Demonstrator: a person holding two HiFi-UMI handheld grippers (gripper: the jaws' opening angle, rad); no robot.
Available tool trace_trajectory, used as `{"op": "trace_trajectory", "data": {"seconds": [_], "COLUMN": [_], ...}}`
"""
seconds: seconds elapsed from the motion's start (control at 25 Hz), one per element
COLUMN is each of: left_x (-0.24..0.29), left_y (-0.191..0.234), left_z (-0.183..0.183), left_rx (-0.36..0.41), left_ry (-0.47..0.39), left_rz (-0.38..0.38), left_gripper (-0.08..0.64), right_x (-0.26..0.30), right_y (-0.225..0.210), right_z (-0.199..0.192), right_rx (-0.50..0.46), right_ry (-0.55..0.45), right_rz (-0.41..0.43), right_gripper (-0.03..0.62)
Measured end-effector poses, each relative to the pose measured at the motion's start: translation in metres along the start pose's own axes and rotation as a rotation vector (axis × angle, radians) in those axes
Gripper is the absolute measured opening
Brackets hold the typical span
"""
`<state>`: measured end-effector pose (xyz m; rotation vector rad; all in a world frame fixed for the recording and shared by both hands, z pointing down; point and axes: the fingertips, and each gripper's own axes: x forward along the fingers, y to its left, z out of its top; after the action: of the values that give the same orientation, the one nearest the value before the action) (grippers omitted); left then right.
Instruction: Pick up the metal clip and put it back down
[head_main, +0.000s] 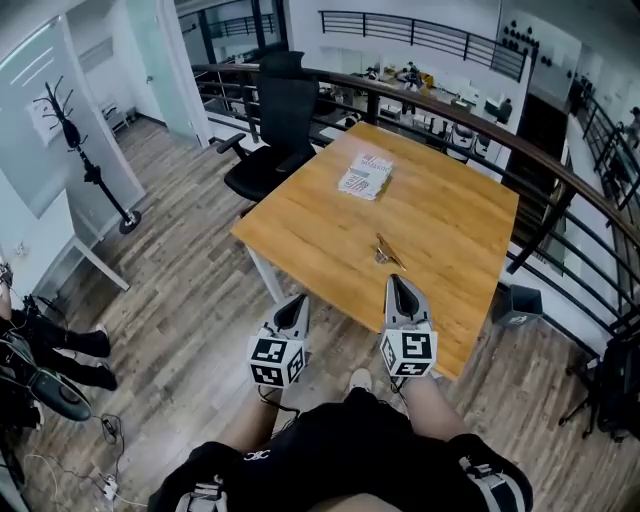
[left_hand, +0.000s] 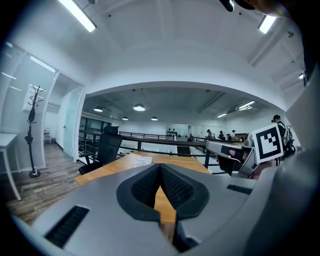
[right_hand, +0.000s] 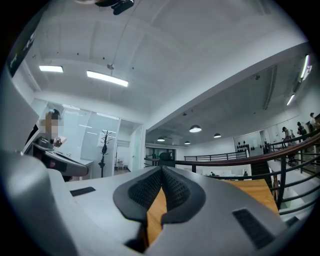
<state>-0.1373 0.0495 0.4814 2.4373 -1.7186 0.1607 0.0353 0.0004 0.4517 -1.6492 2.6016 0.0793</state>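
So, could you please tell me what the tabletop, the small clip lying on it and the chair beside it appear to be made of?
The square orange-brown tabletop looks like wood or wood-look laminate: faint grain, soft satin sheen. The small grey clip seems metal, given its dull silvery glint, though it is tiny here. The black office chair looks like matte fabric or mesh.

Papers (head_main: 365, 176) lie on the wooden table (head_main: 450, 210); black office chair (head_main: 275, 130) beside it; coat stand (head_main: 90, 165) well apart.
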Motion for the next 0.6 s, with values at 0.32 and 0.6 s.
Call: {"op": "trace_trajectory", "data": {"seconds": [0.32, 0.6], "left_x": [0.170, 0.251], "left_y": [0.005, 0.014], "left_z": [0.050, 0.061], "left_rx": [0.032, 0.016], "left_ry": [0.015, 0.026], "left_rz": [-0.010, -0.014], "left_gripper": [0.014, 0.014], "right_x": [0.133, 0.196], "right_y": [-0.109, -0.154], "right_z": [-0.004, -0.016], "right_rx": [0.021, 0.009], "right_ry": [0.016, 0.042], "right_rz": [0.026, 0.042], "right_gripper": [0.016, 0.017]}}
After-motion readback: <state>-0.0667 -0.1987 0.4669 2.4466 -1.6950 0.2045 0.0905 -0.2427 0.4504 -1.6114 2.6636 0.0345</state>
